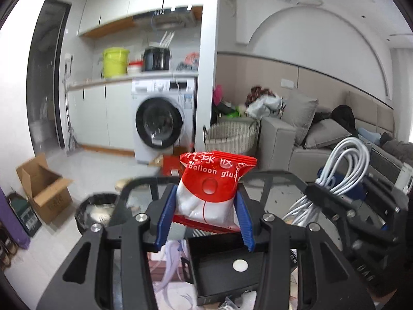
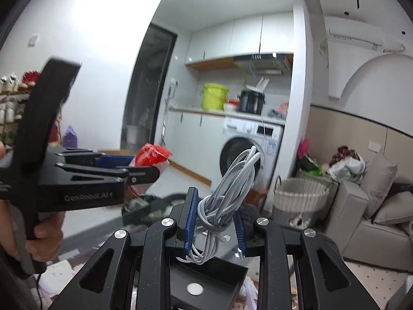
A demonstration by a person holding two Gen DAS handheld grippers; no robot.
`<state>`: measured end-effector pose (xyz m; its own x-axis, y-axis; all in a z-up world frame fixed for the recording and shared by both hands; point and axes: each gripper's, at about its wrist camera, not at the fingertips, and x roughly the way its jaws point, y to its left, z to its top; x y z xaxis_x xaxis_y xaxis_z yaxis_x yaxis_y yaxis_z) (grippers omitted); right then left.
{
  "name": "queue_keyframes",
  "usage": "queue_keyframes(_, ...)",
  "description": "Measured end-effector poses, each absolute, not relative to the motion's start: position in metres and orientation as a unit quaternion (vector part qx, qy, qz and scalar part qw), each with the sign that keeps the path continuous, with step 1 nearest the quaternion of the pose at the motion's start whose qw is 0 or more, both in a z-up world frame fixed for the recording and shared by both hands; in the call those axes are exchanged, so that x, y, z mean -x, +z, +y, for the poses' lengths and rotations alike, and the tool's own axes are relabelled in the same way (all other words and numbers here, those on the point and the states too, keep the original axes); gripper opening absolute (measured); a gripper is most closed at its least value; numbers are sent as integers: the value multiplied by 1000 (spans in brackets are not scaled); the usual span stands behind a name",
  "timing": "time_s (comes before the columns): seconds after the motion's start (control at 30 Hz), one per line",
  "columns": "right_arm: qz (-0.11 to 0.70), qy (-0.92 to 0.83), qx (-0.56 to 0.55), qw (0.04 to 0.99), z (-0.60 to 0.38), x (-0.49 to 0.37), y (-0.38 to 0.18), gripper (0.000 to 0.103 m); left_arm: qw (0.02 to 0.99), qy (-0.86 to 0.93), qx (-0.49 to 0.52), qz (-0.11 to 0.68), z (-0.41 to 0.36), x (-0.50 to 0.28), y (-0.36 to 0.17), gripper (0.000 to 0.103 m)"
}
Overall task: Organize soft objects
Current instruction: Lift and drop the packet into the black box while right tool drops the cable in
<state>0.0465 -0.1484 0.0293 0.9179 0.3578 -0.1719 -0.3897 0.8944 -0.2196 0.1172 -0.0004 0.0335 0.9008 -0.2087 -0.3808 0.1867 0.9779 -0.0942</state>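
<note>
Grippers aloft over open floor: left gripper clamps an upright red packet, right gripper a cable bundle pointing up.

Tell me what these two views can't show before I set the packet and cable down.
- Drop spot: both wrist views look out level across the room, so the surface below is cut off by the bottom edge.
- Packet lower edge: left wrist view, hidden behind the left gripper.
- Cable ends: right wrist view, tangled in the coil at the right gripper.
- Packet's top print: blurred.
</note>
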Motion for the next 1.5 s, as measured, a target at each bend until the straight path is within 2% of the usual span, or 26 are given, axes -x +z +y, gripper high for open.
queue_keyframes(0.27, 175, 151, 167, 959, -135, -100, -3, 26, 945, -100, 19, 310, -23, -157, -3, 44)
queue_keyframes(0.43, 243, 155, 174, 942, -139, -125, -30, 26, 930, -101, 7, 353, -37, -166, -20, 44)
queue_keyframes(0.7, 279, 159, 189, 928, -138, -139, -57, 26, 895, -116, -8, 430, -50, -182, -51, 44)
queue_keyframes(1.0, 320, 150, 216, 910, -137, -154, -77, 26, 880, -126, -29, 457, -59, -182, -60, 44)
queue_keyframes(1.27, 336, 168, 181, 909, -143, -155, -73, 29, 881, -128, -20, 455, -53, -182, -59, 46)
queue_keyframes(1.4, 338, 172, 167, 910, -142, -154, -71, 29, 884, -130, -19, 449, -51, -180, -54, 57)
queue_keyframes(1.5, 330, 174, 159, 914, -146, -148, -63, 29, 886, -134, -16, 444, -45, -174, -47, 58)
